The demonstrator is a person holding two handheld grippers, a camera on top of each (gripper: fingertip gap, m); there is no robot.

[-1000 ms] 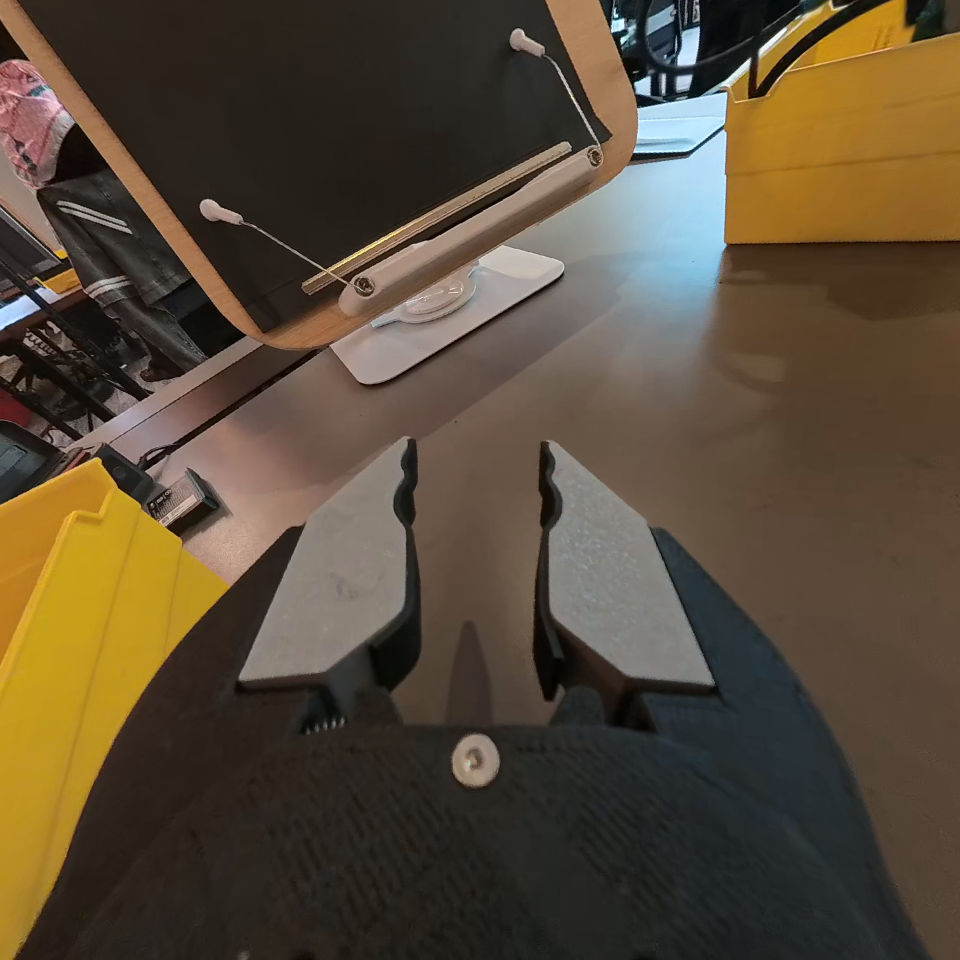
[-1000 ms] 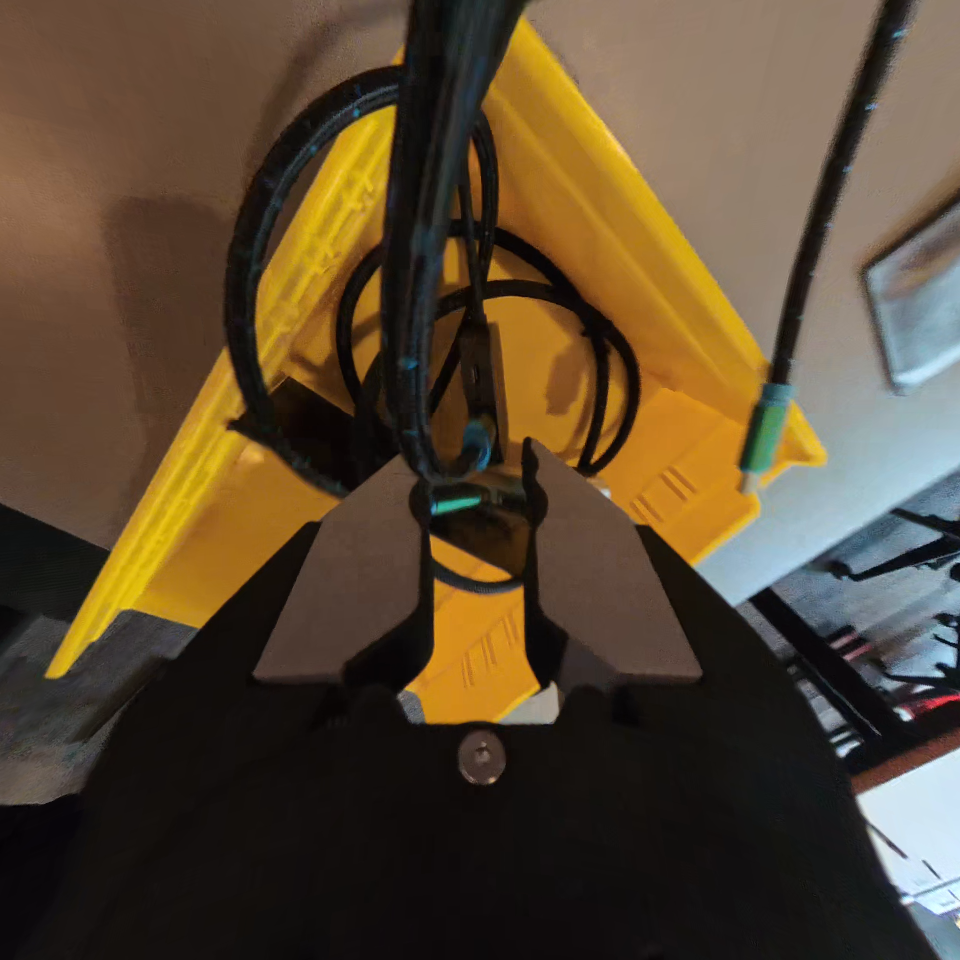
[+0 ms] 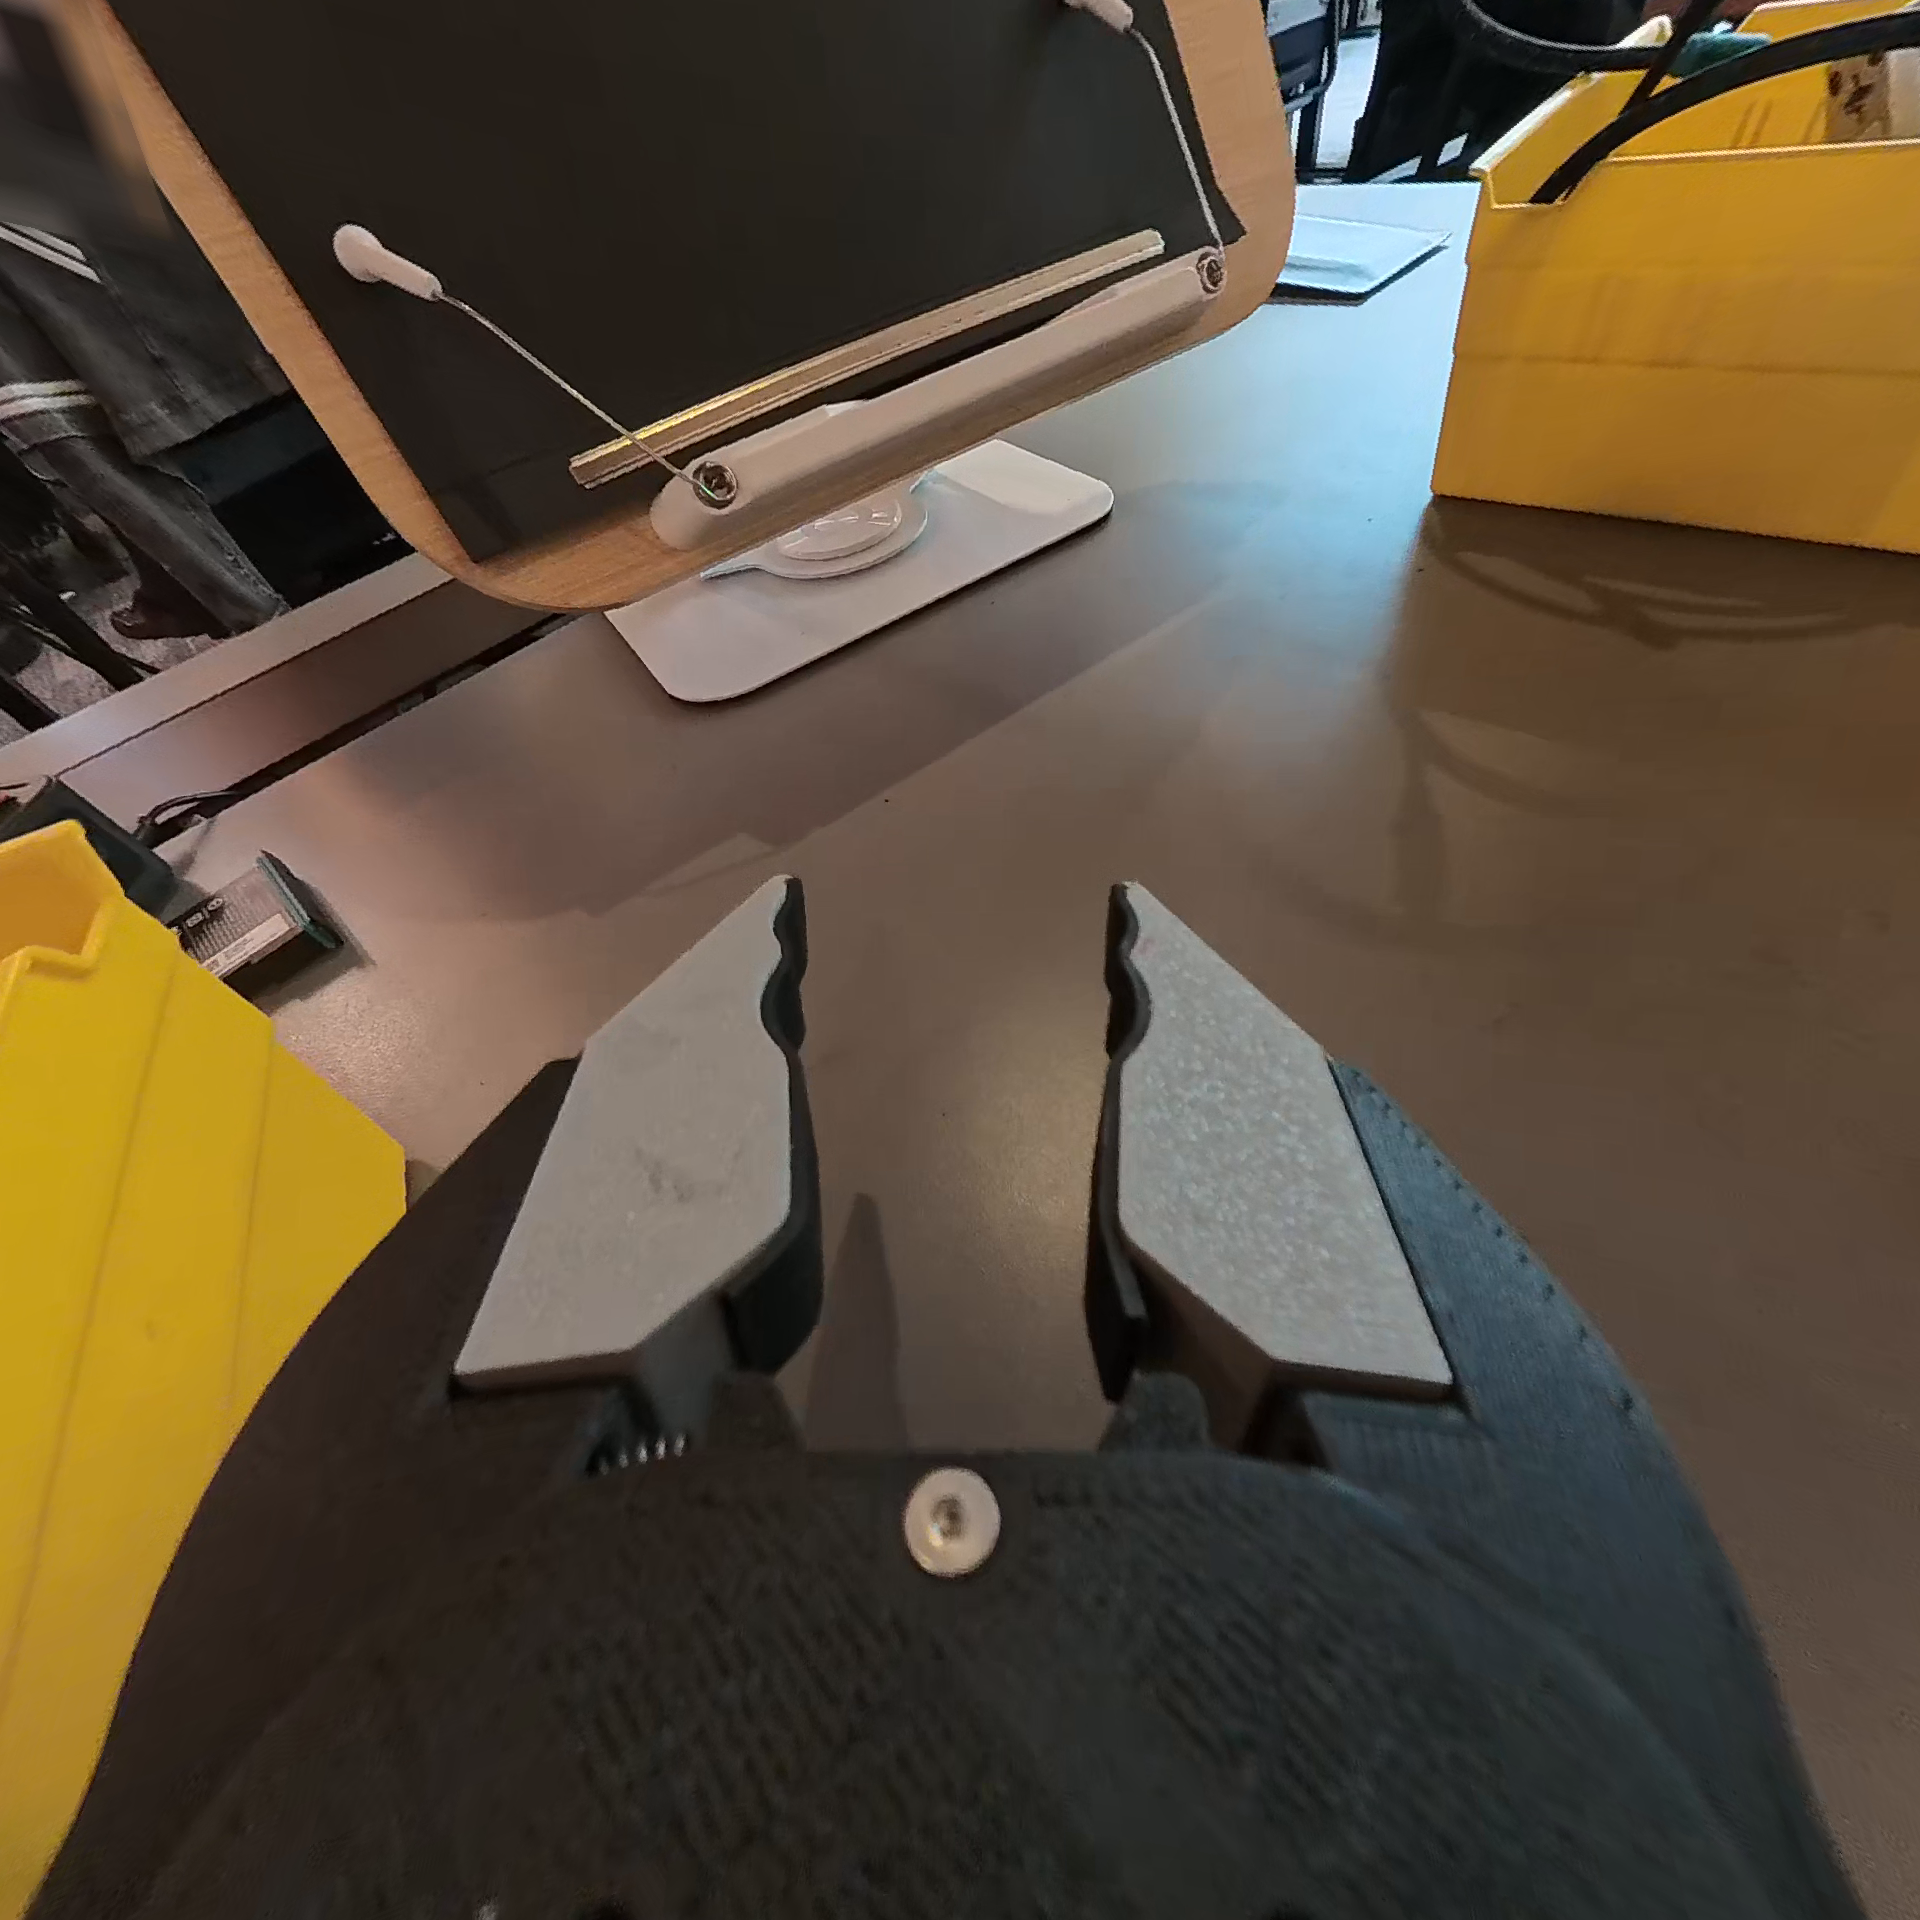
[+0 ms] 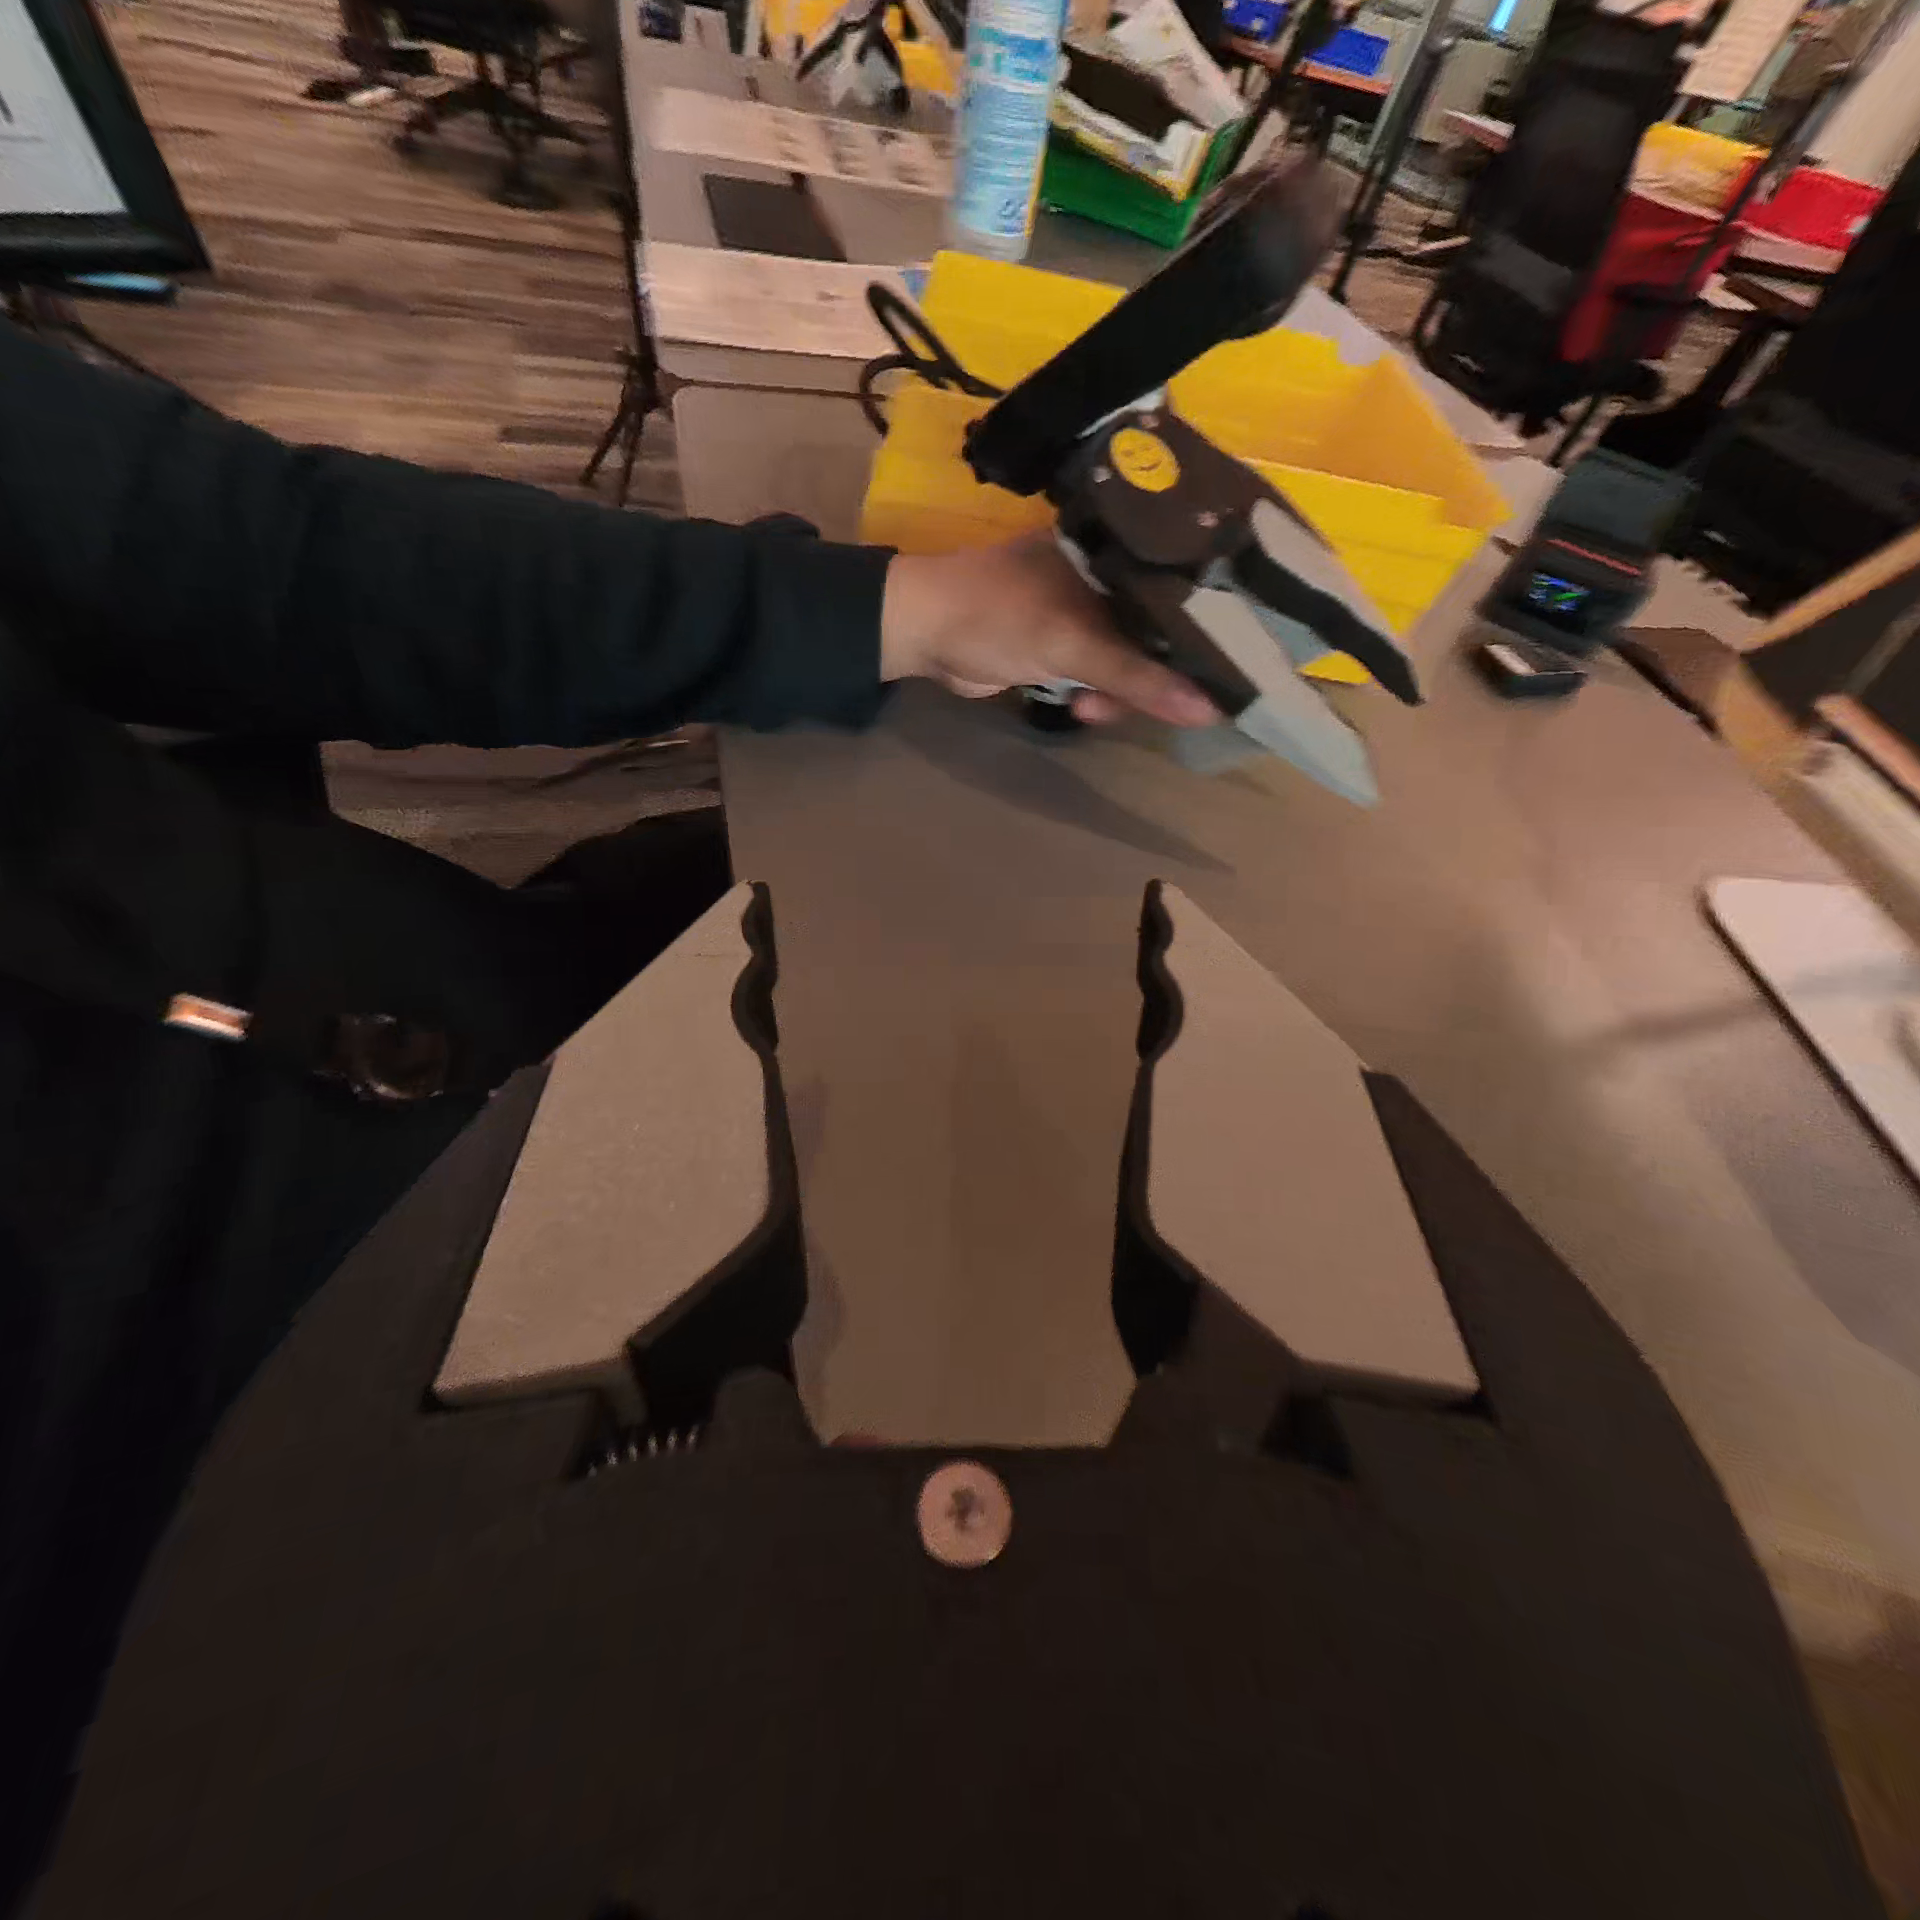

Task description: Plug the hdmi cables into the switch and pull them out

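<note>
Both claws are empty and spread apart: the left claw [image 3: 954,935] hovers over the smooth brown counter [image 3: 1455,935], and the right claw [image 4: 954,935] points across it at the left one. No plug is in hand, so this looks like a pause between cables. The black braided cables [image 3: 1621,135] lie in the far right yellow plastic bin [image 3: 1662,343] (the switch is not clearly in view). Next move, probably: reach into a bin and pinch a plug squarely.

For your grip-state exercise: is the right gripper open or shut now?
Open. The right gripper shows bare table between its spread fingers; nothing is held.
</note>
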